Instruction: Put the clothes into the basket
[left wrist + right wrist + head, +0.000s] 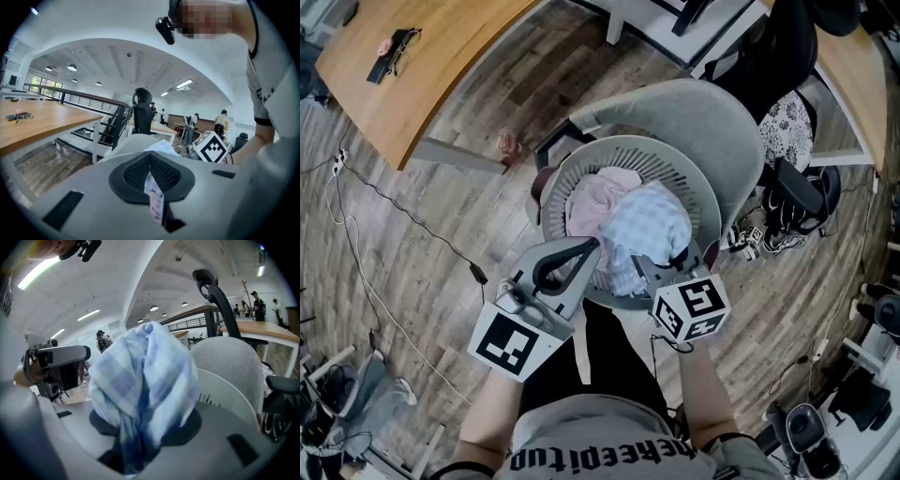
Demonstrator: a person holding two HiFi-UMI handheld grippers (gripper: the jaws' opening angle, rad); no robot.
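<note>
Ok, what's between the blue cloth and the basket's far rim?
A pink cloth, lying in the basket right behind the blue cloth. The head view shows it; neither gripper view does.

A round grey basket [628, 152] sits at centre frame on a grey chair [708, 112], holding a pink garment [592, 195] and a blue checked cloth [649, 225]. The right gripper [649, 270] clamps the cloth's lower edge; the left gripper [592, 247] meets its left edge
</note>
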